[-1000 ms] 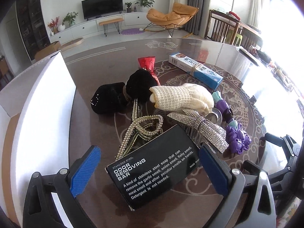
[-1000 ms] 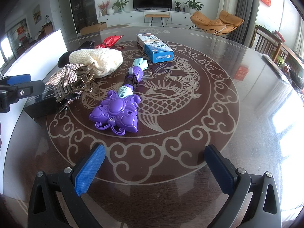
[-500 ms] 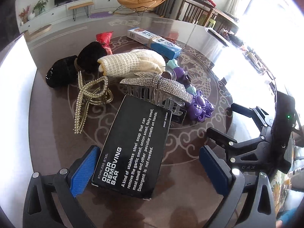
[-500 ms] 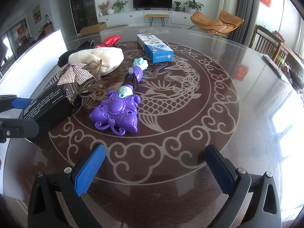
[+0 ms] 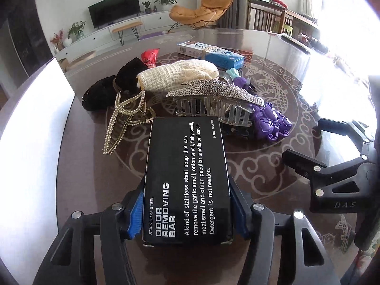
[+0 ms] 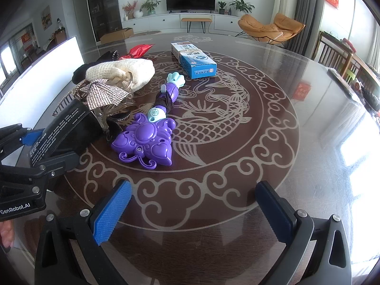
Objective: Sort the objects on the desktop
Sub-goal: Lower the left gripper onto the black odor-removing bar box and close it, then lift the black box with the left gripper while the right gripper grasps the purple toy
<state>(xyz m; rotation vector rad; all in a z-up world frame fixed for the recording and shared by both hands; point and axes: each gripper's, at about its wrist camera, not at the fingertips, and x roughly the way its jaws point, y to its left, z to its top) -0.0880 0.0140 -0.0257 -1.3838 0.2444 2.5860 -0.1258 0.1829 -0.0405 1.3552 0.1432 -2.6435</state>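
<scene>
My left gripper [image 5: 187, 210] is shut on a black odor removing bar box [image 5: 187, 175], its blue pads pressed on both long sides; it also shows in the right wrist view [image 6: 64, 133]. Its far end touches a rhinestone hair claw [image 5: 213, 97]. Beyond lie a pearl hair clip [image 5: 123, 118], a cream knitted pouch [image 5: 175, 77], a black pouch [image 5: 111, 87], a purple toy wand [image 6: 147, 140] and a blue box [image 6: 197, 60]. My right gripper [image 6: 192, 213] is open and empty above the bare table in front of the wand.
A white board [image 5: 30, 123] stands along the table's left edge. A red packet [image 5: 149, 57] lies behind the pouches. The round glass table [image 6: 308, 118] has a patterned centre. Chairs stand at the far right.
My left gripper has moved forward around the black box and shut on it. The box has turned lengthwise to the gripper. The right gripper has not moved.
</scene>
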